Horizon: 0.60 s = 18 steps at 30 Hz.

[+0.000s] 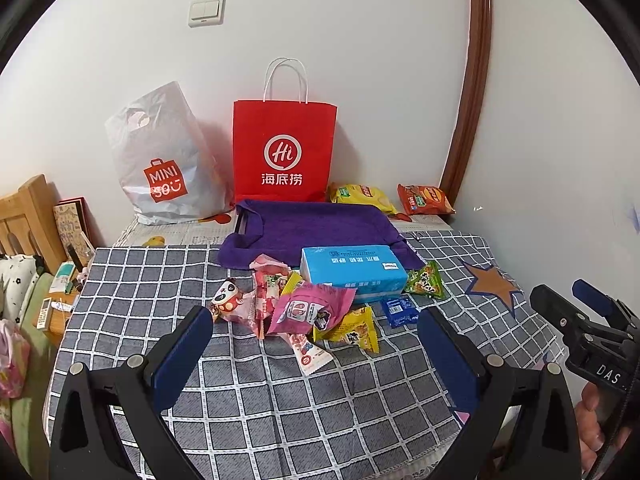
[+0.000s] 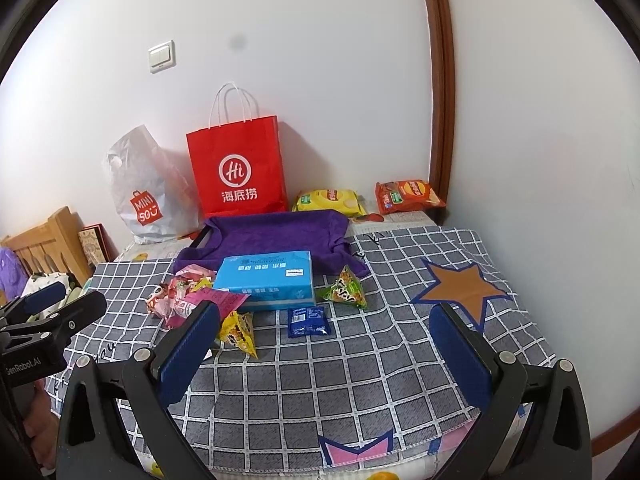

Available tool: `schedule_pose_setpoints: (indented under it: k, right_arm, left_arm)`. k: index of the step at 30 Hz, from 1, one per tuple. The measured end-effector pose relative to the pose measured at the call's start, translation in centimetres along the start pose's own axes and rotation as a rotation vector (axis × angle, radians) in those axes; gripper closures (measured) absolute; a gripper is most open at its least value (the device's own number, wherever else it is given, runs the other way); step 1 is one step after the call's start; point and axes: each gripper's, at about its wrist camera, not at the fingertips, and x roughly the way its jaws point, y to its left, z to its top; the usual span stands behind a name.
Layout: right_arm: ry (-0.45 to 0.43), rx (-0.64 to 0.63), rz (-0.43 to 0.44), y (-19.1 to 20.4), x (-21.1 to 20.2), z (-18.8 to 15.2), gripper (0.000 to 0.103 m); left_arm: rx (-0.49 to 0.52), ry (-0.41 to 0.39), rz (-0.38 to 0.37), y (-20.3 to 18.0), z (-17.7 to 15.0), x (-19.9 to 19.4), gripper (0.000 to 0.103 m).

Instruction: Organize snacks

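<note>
Small snack packets lie heaped on the checked tablecloth (image 1: 280, 400): a pink packet (image 1: 308, 310), a yellow triangular packet (image 1: 352, 330), a panda sweet (image 1: 226, 300), a green triangular packet (image 1: 426, 282) and a blue sachet (image 1: 398, 310). A blue tissue pack (image 1: 352, 272) lies behind them. In the right wrist view the same pile (image 2: 192, 300), yellow packet (image 2: 238, 332), blue sachet (image 2: 308, 320) and green packet (image 2: 346, 294) show. My left gripper (image 1: 316, 354) is open and empty just in front of the pile. My right gripper (image 2: 326, 354) is open and empty, to its right.
A red paper bag (image 1: 284, 152) and a white Miniso plastic bag (image 1: 164, 164) stand against the wall. A purple cloth (image 1: 316, 228) covers a tray. Two crisp bags, yellow (image 1: 360, 196) and orange (image 1: 426, 200), lie at the back right. A wooden bed frame (image 1: 24, 216) stands left.
</note>
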Motion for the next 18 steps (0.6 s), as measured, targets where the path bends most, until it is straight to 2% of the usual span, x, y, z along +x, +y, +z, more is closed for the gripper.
schedule_pose_setpoints:
  k: [18]
  right_arm:
    - [0.018,-0.056,-0.051,0.7,3.6,-0.1,0.000]
  left_arm:
    - [0.008,0.035,-0.008,0.3,0.3,3.4,0.001]
